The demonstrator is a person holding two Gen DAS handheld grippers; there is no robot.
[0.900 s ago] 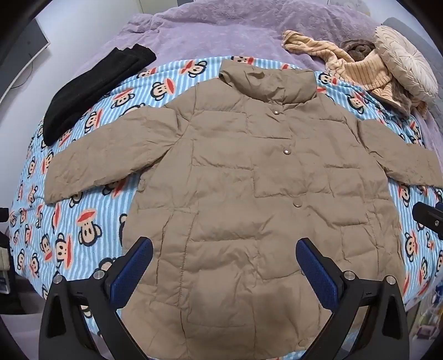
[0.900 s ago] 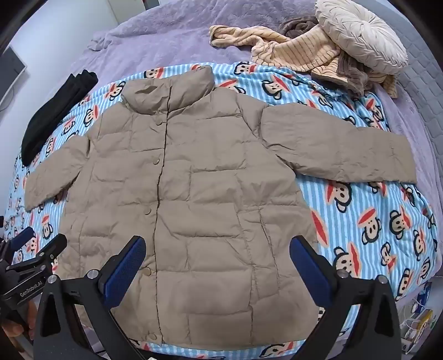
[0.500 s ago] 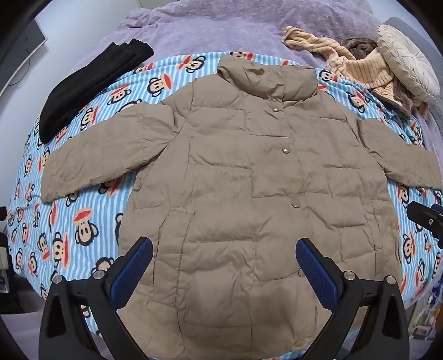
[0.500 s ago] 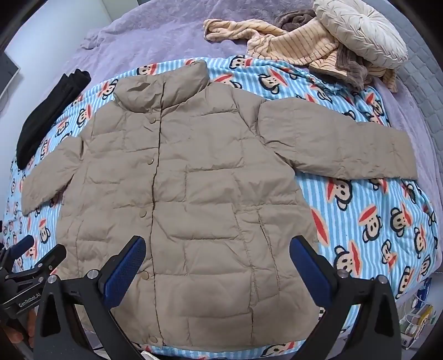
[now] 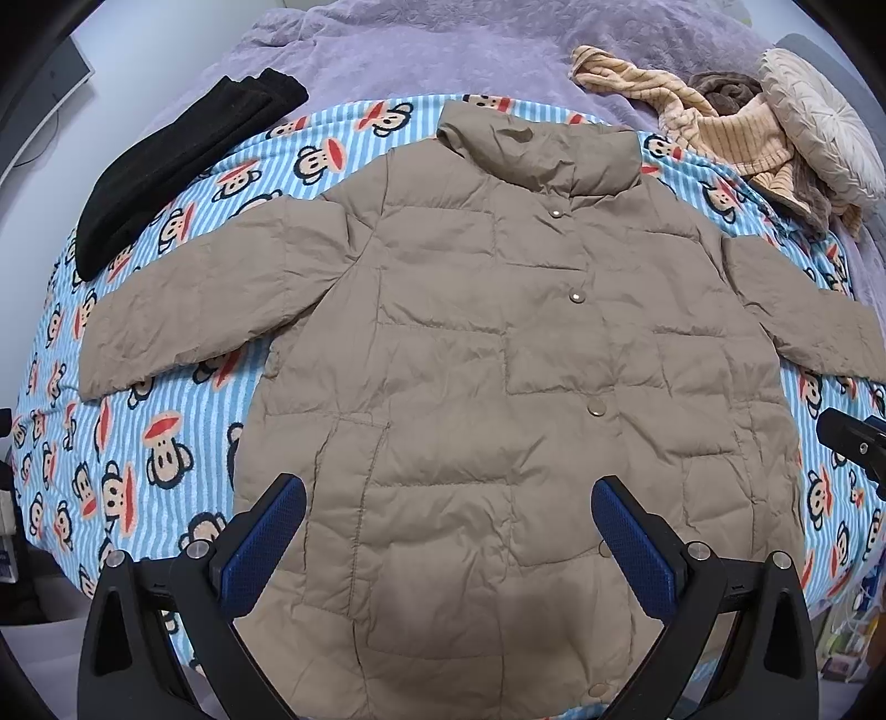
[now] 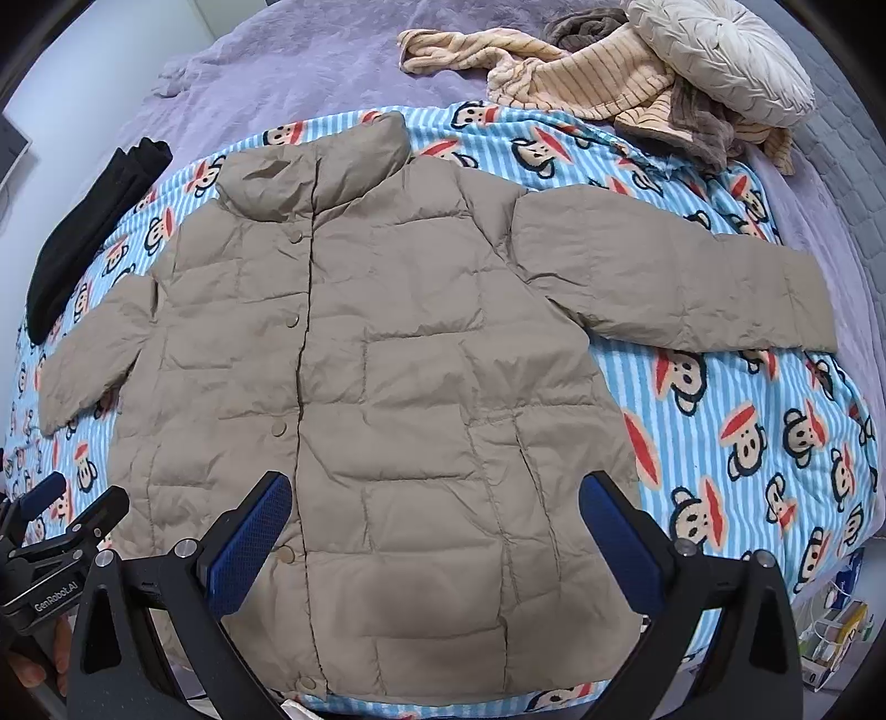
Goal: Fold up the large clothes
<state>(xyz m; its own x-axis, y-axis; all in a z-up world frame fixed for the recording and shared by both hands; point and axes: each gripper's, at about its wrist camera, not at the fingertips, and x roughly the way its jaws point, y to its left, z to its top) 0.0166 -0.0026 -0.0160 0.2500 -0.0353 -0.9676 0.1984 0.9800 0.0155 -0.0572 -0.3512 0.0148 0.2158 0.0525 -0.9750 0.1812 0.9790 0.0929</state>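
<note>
1. Left tongs [image 5: 447, 523]: I hold them pointing steeply down over the lower half of the jacket. The blue pads [image 5: 264, 540] stand wide apart with nothing between them; they hang above the cloth and touch nothing. These tongs also show at the lower left edge of the right wrist view [image 6: 61, 515], again spread and empty.

2. Right tongs [image 6: 434, 518]: same pose over the hem on my other side. The pads [image 6: 249, 534] are fully spread and grip nothing. One black tip shows at the right edge of the left wrist view [image 5: 855, 437].

3. Jacket [image 5: 498, 387], tan, quilted, high collar: it lies front up and flat, snapped shut down the front. Collar at the far end, hem at the near edge of the bed, just under both tongs. Both sleeves are spread out to the sides; the sleeve [image 6: 675, 288] on my right reaches almost to the blanket's edge.

4. Blanket [image 5: 138, 443], light blue stripes with cartoon monkey faces: it lies under the whole jacket and shows on both sides of it.

5. Purple bedspread [image 5: 443, 55]: it lies beneath the blanket and shows beyond the collar.

6. Black garment [image 5: 183, 160]: folded long, at the far left corner of the blanket, apart from the jacket.

7. Striped beige clothes [image 6: 581, 72]: a loose heap at the far right, well apart from the jacket.

8. Round cream cushion [image 6: 725, 50]: resting on that heap.
</note>
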